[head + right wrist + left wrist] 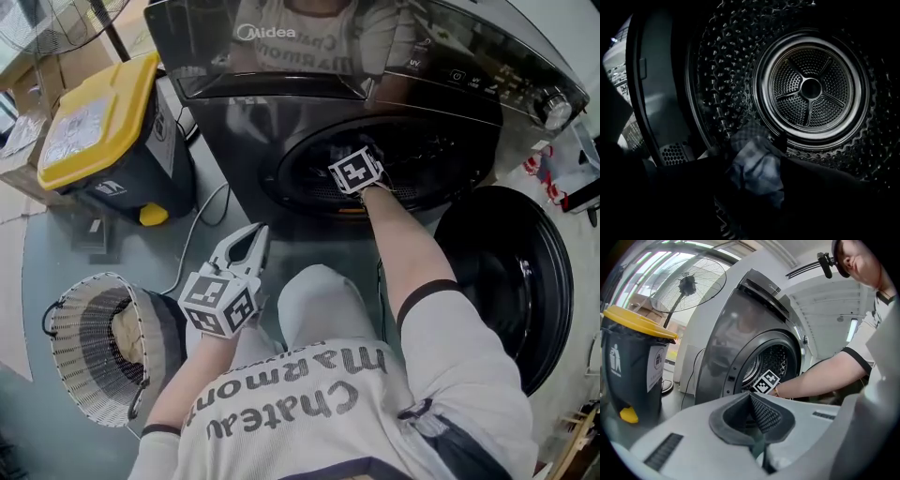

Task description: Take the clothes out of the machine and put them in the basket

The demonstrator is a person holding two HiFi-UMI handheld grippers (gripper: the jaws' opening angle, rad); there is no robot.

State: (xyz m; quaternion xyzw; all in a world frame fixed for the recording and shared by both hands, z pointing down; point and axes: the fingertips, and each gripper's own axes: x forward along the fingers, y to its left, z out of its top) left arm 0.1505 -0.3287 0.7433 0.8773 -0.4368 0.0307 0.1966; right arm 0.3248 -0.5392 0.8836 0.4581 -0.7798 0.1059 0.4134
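Right gripper point(753, 146): deep inside the drum point(717, 70), tilted downward, jaws spread wide and not pinching anything.
Checked cloth point(757, 171): bunched low in the drum, right between the two jaws, bluish and pale against the dark. Not yet out of the machine point(244, 150).
Grip: probably best to push in a little further so a thick fold sits between the pads, then close fully. A pinch on a thin edge would likely slip on the way out.
Drum wall: dimpled metal all round, round hub at the back. Too dark to tell whether more clothes lie under or beside the cloth, so worth a second look once this piece is out.
Way out: lift first, then draw back, so as to clear the lip of the opening and not drag the cloth over it.
Door point(511, 272): swung open to the right of the opening, out of the path.
Left gripper point(251, 236): outside, in front of the machine, jaws closed together on nothing. Free to catch a trailing end if the cloth hangs long.
Basket point(70, 309): on the floor at the left, well apart from the opening, something pale lying inside. Carry the cloth across and release over the middle, not the rim.
Bin point(103, 112): yellow lid, beside the machine beyond the basket. Not the target.
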